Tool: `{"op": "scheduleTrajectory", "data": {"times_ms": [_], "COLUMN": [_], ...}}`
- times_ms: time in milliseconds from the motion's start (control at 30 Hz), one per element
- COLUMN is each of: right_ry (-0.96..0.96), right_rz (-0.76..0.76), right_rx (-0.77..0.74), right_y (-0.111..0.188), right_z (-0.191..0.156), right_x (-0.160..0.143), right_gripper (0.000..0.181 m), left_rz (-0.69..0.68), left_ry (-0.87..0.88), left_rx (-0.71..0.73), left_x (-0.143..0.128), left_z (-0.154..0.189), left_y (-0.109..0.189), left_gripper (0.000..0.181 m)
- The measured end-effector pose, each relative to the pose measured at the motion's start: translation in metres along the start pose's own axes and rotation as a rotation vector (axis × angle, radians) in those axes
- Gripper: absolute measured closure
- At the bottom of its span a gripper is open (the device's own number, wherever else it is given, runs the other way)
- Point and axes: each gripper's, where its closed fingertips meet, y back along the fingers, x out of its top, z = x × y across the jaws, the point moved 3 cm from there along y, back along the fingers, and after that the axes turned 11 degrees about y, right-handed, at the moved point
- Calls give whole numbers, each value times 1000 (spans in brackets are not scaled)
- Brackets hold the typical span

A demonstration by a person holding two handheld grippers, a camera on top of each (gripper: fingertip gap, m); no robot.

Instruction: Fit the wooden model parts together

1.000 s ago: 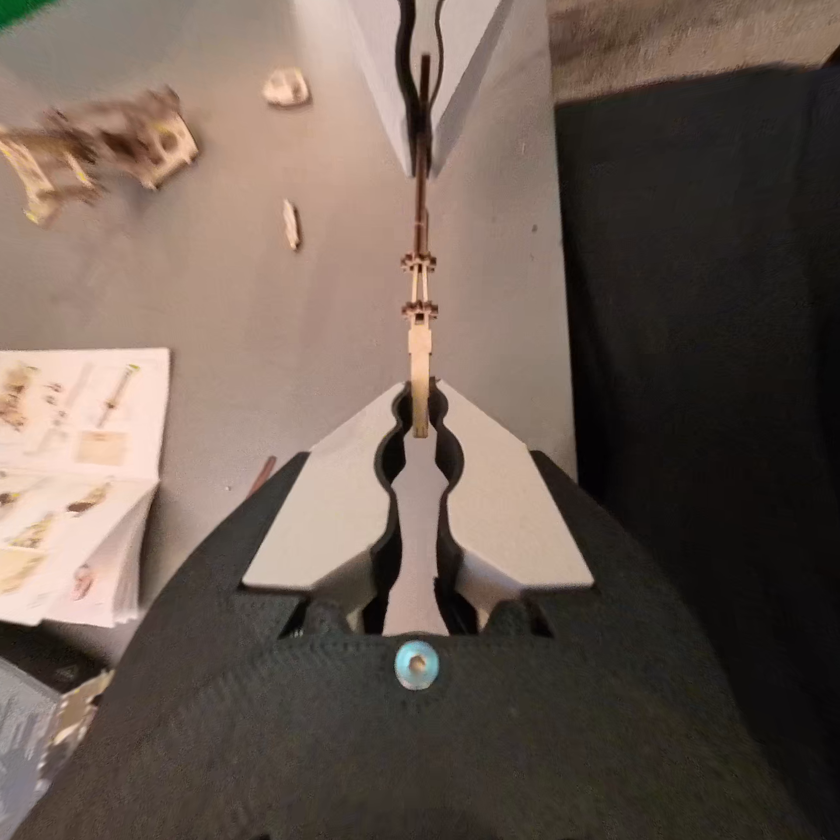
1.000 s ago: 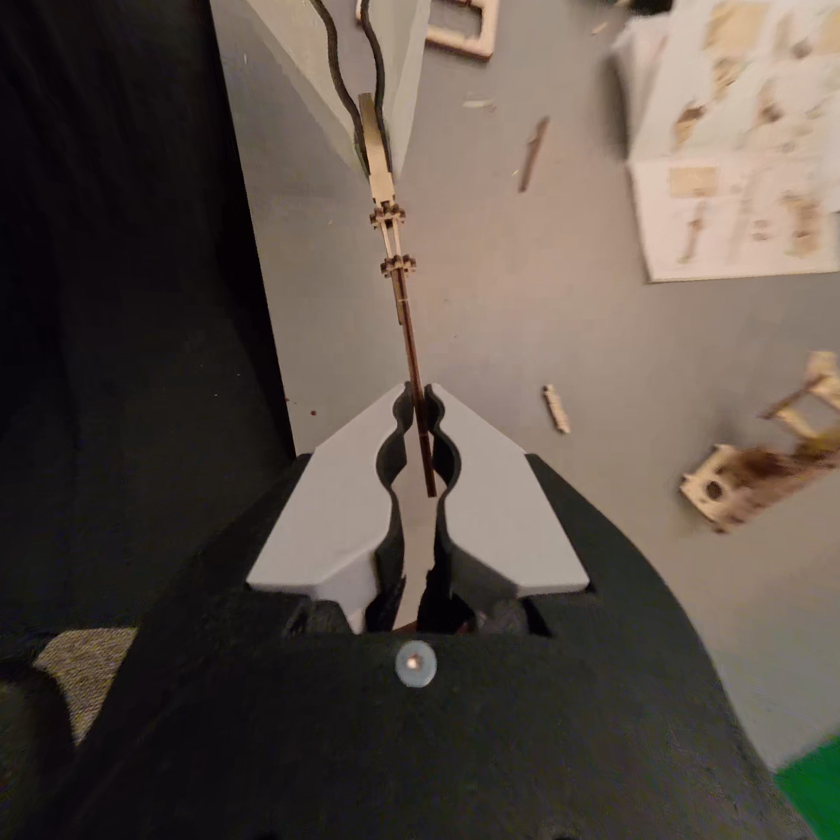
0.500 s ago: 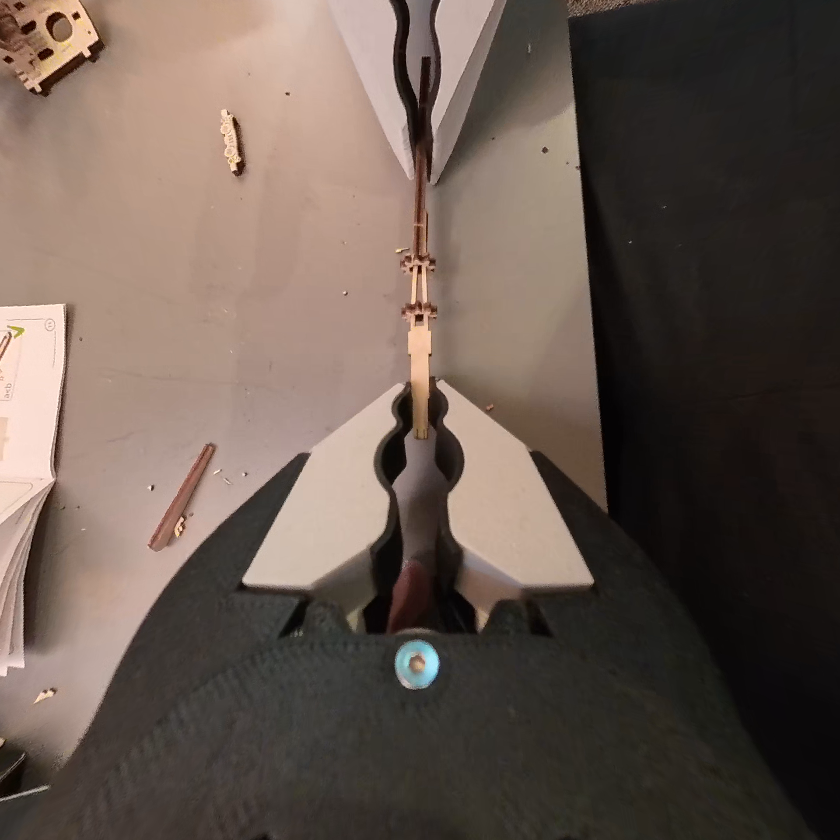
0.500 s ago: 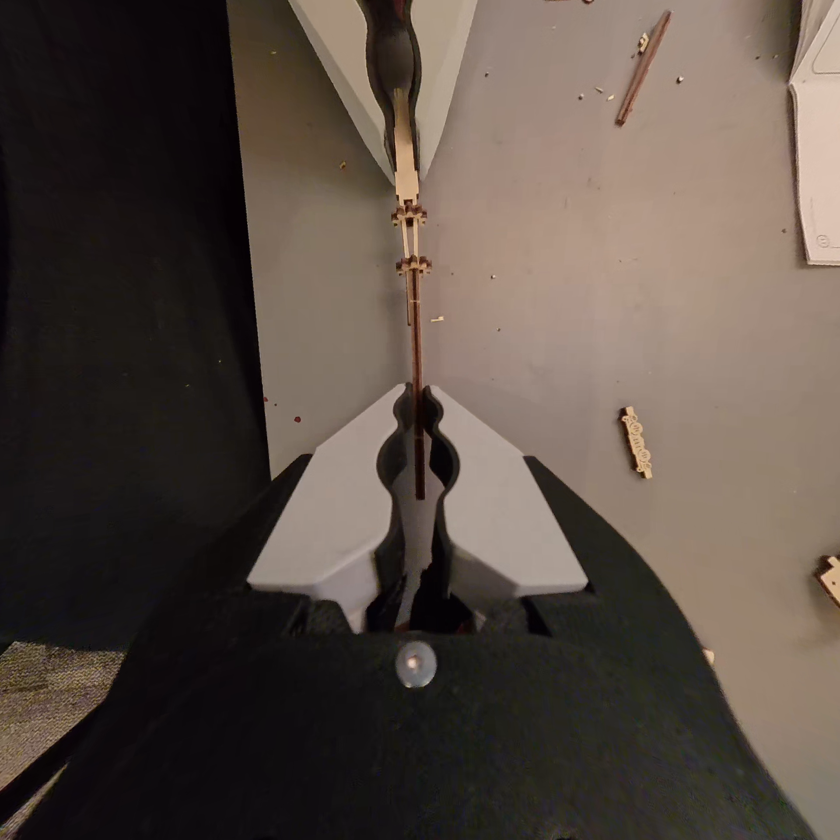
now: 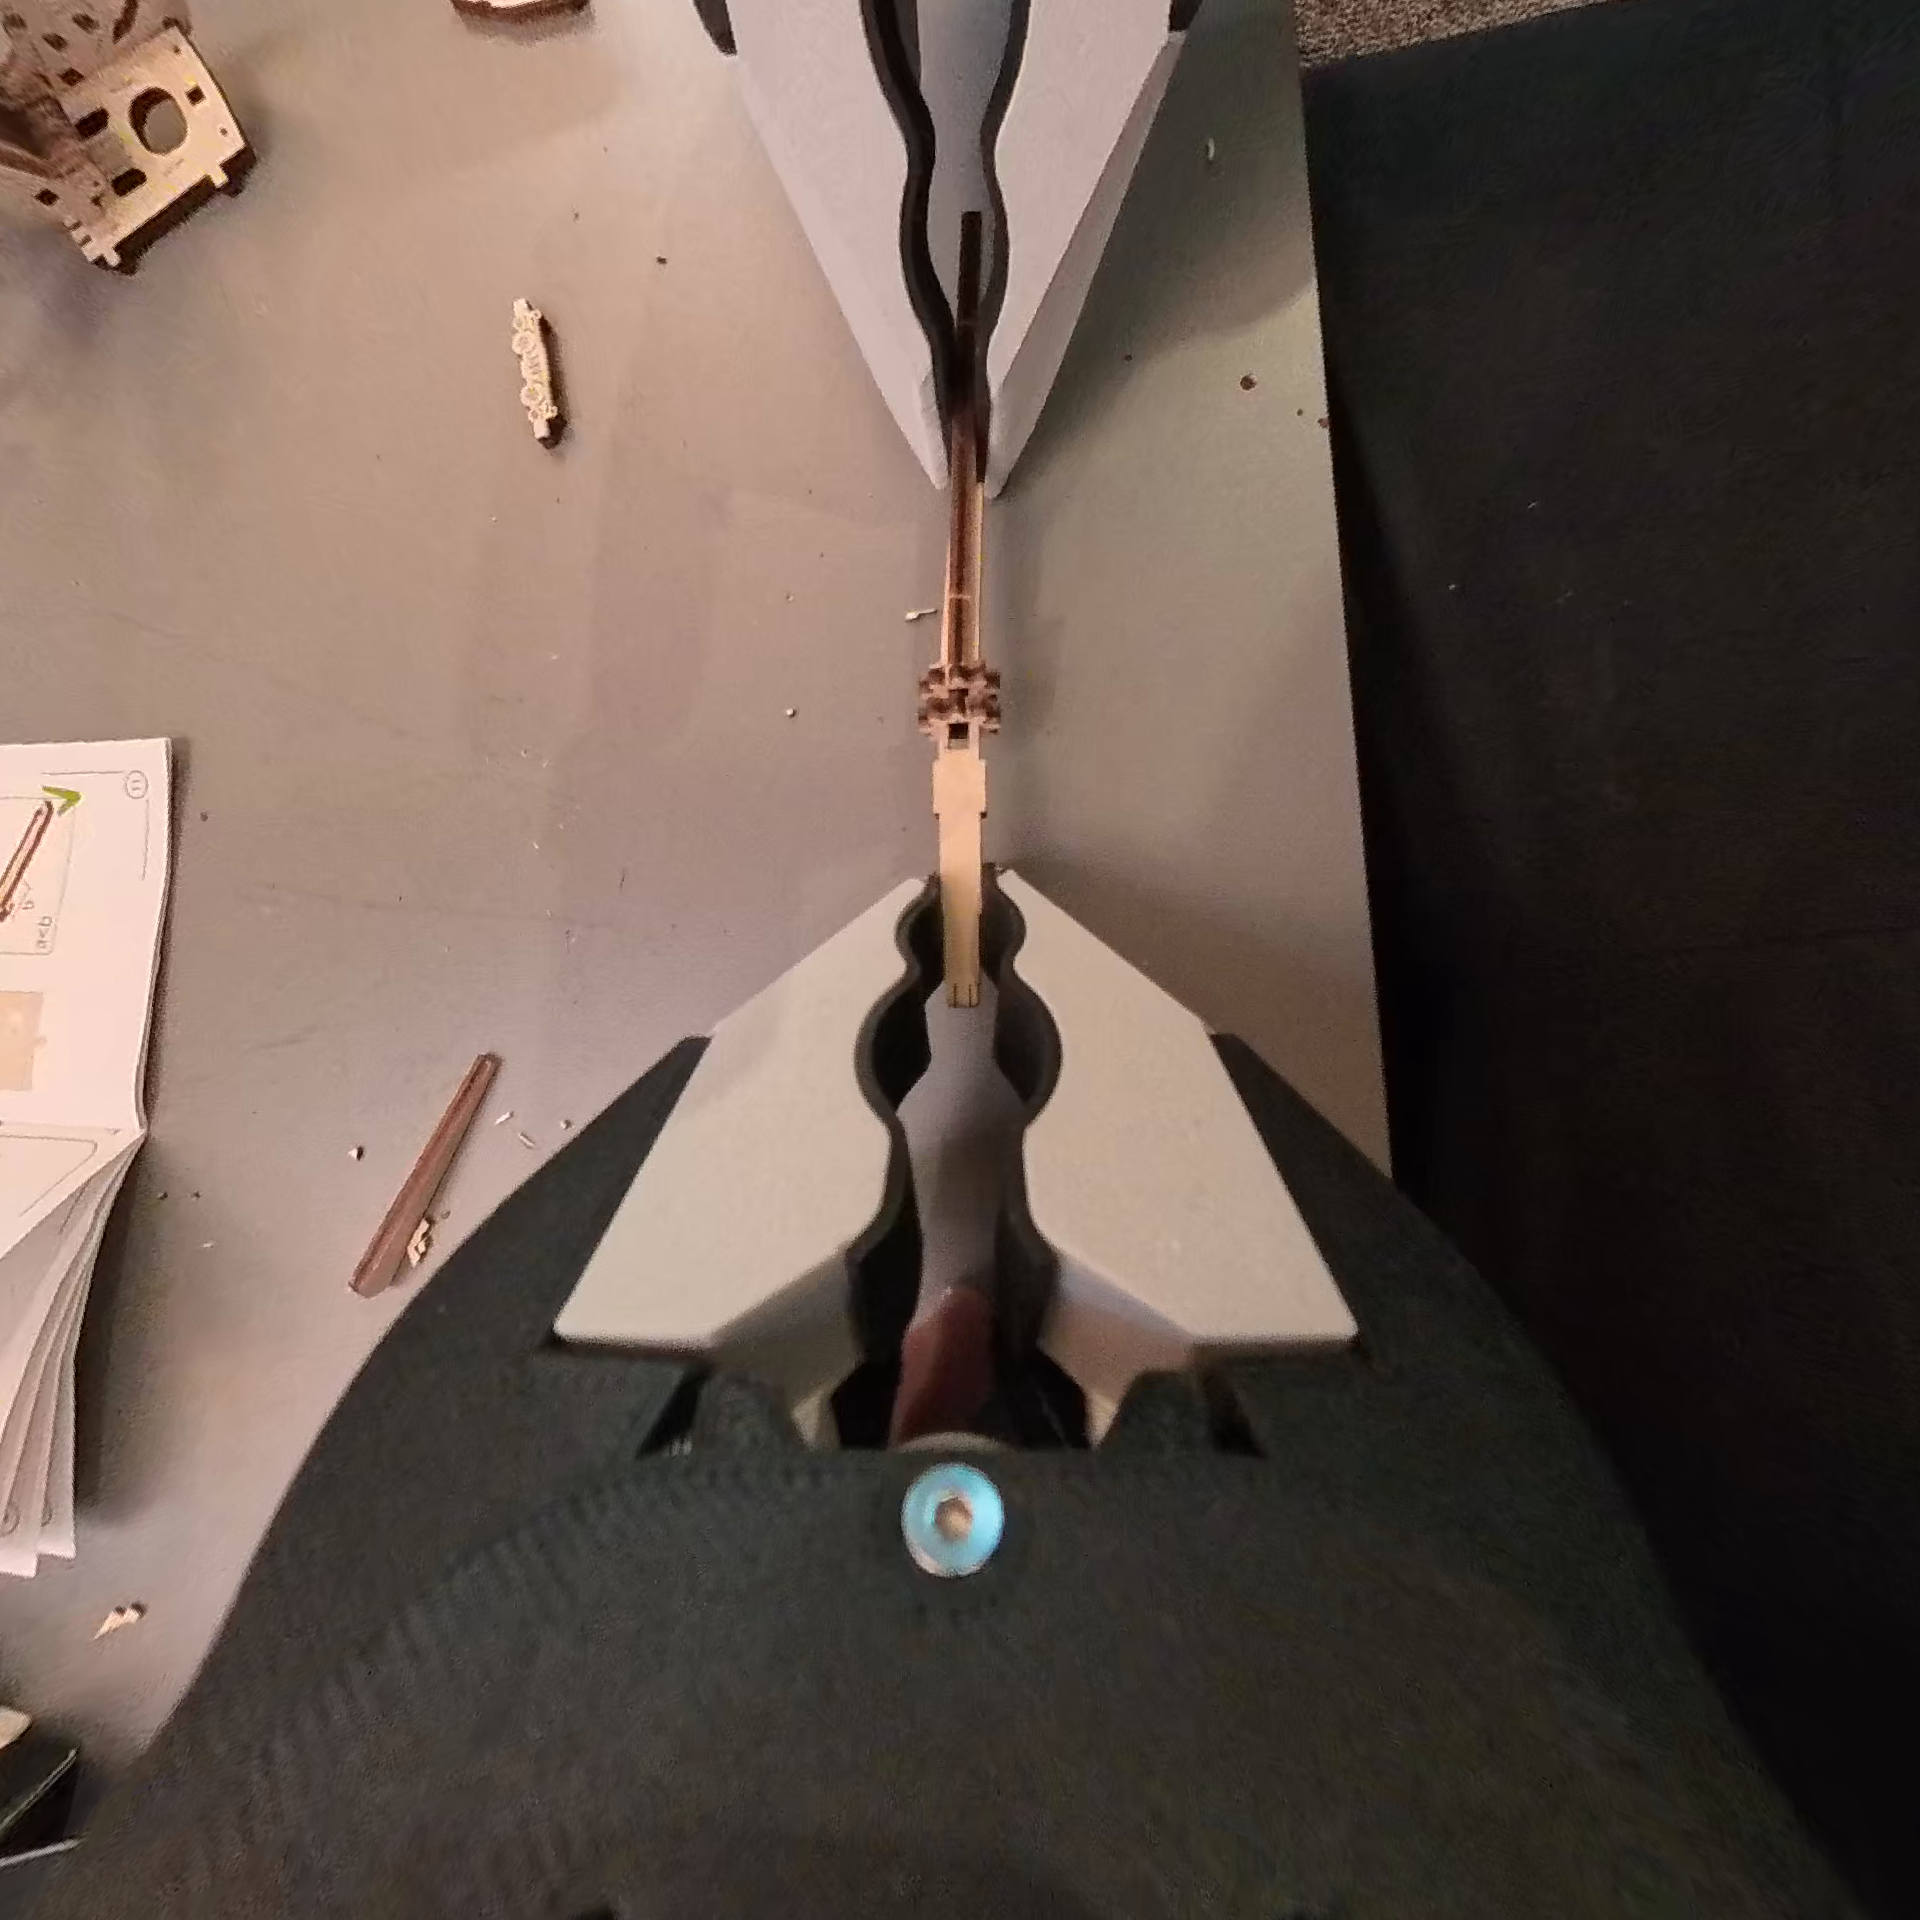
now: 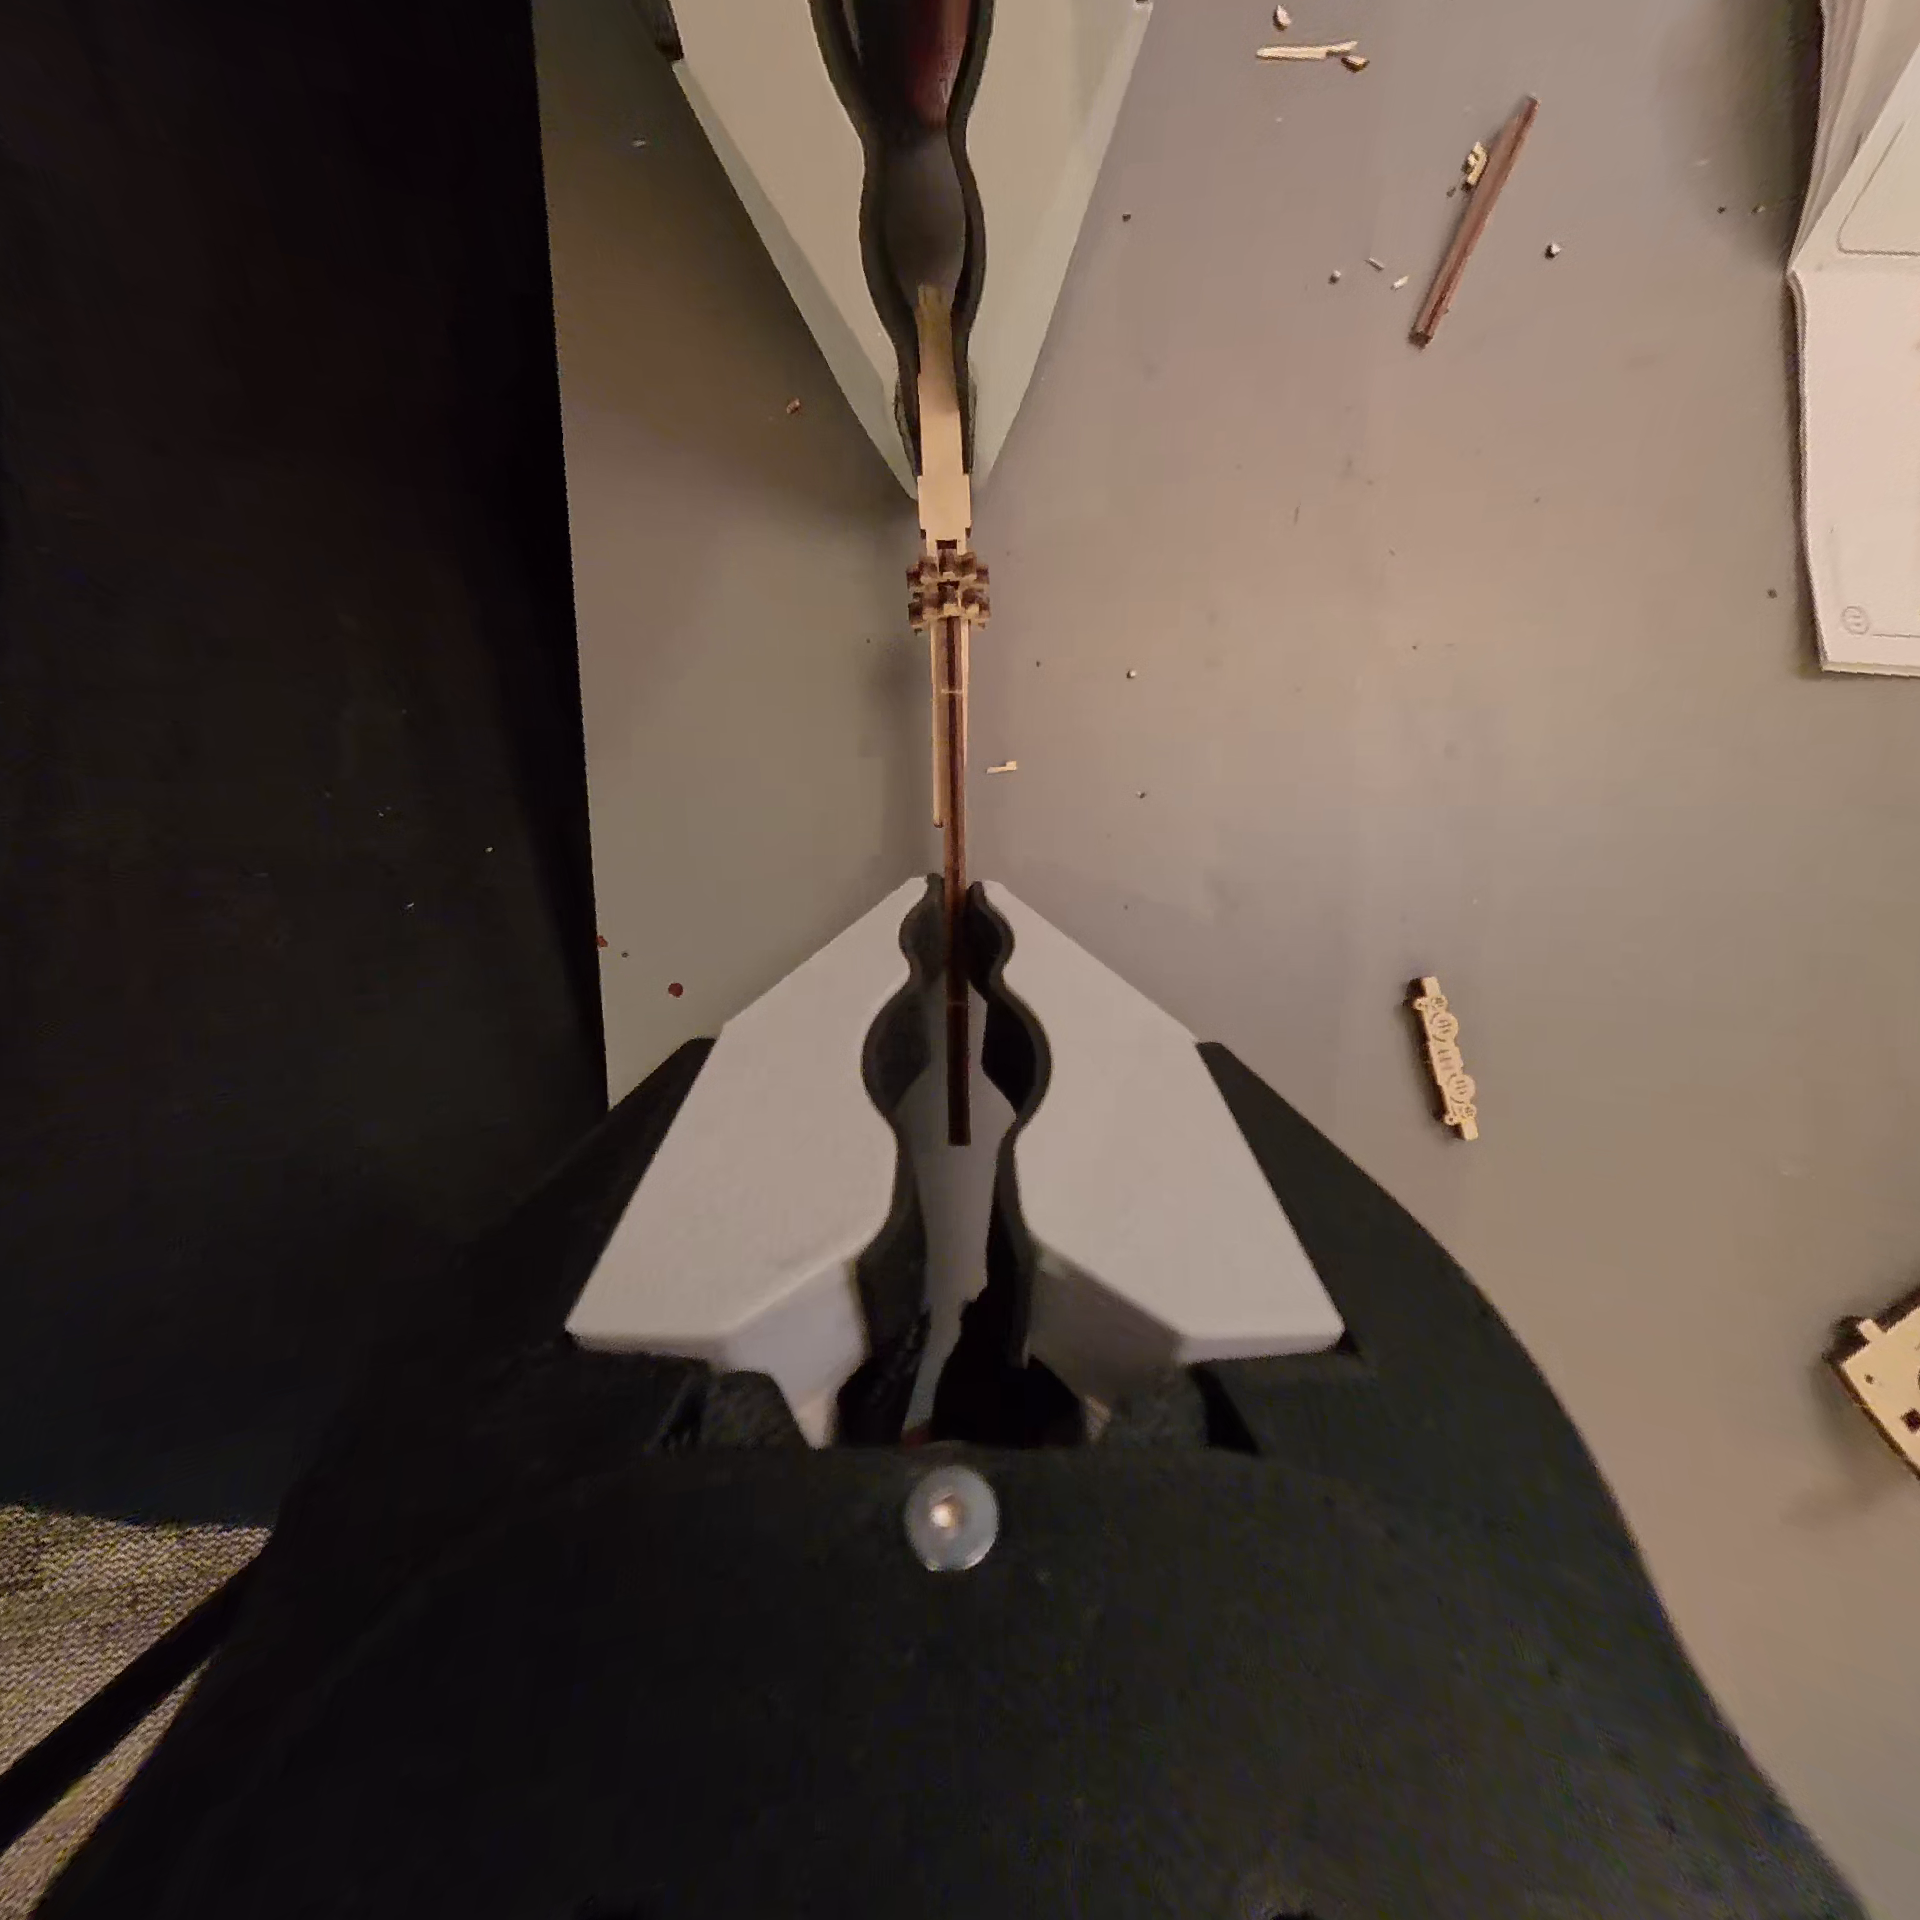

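Observation:
My left gripper [image 5: 961,894] is shut on a pale wooden strip [image 5: 961,821] by its near end. My right gripper [image 6: 948,891] is shut on a thin dark wooden strip [image 6: 954,831]. The two strips meet end to end in one straight line above the grey table [image 5: 520,727]. At the joint sits a cluster of small toothed wooden pieces [image 5: 961,701], also seen in the right wrist view [image 6: 948,592]. The grippers face each other tip to tip: the right one [image 5: 966,478] shows at the top of the left wrist view, the left one [image 6: 943,478] at the top of the right wrist view.
On the table lie an open instruction booklet [image 5: 73,1091], a loose dark wooden stick [image 5: 426,1174], a small ornamented pale piece [image 5: 540,369] and a part-built wooden model [image 5: 114,156]. A black cloth [image 5: 1610,831] runs along the table's edge. My right fingertips sit around 8 centimetres from my left ones.
The two grippers have come closer together. The two toothed pieces, apart before, now sit pressed together in one cluster. The pale strip overlaps the dark one further.

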Motion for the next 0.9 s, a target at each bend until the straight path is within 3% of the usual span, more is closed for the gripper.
{"op": "scheduleTrajectory", "data": {"times_ms": [33, 900], "right_ry": [-4, -15], "right_rz": [4, 41], "right_rx": [1, -20], "right_y": [0, -3], "right_z": [0, 0], "right_x": [0, 4], "right_gripper": [181, 181], "left_rz": [3, 1], "left_ry": [0, -8], "left_rx": [-1, 6], "left_x": [0, 4], "left_z": [0, 0], "left_y": [0, -3], "left_gripper": [177, 178]}}
